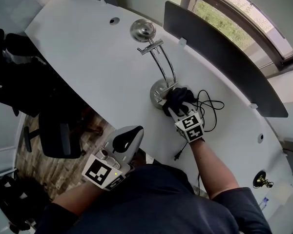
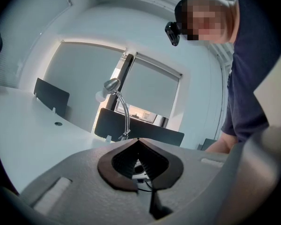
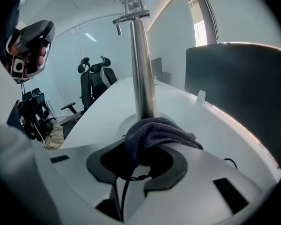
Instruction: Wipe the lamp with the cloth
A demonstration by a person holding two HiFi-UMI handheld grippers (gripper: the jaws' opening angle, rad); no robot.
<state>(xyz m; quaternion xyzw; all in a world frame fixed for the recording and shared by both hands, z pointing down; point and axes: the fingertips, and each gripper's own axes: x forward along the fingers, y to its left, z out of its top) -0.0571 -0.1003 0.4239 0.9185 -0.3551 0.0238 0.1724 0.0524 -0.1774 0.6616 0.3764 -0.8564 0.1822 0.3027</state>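
Note:
A chrome desk lamp stands on the white desk (image 1: 88, 57), with its round head (image 1: 142, 30), curved twin stem (image 1: 167, 67) and round base (image 1: 160, 91). My right gripper (image 1: 177, 106) is shut on a dark cloth (image 1: 178, 97) and presses it against the base beside the stem. In the right gripper view the cloth (image 3: 152, 134) bunches out of the jaws right in front of the lamp stem (image 3: 143, 69). My left gripper (image 1: 127, 139) hangs off the desk's near edge, shut and holding nothing; the lamp (image 2: 114, 97) shows far off in its view.
A black cable (image 1: 207, 106) loops on the desk right of the lamp base. A dark divider panel (image 1: 219, 57) runs along the desk's far edge below the window. Office chairs (image 1: 53, 135) stand on the floor at left. A small object (image 1: 260, 179) sits at the desk's right end.

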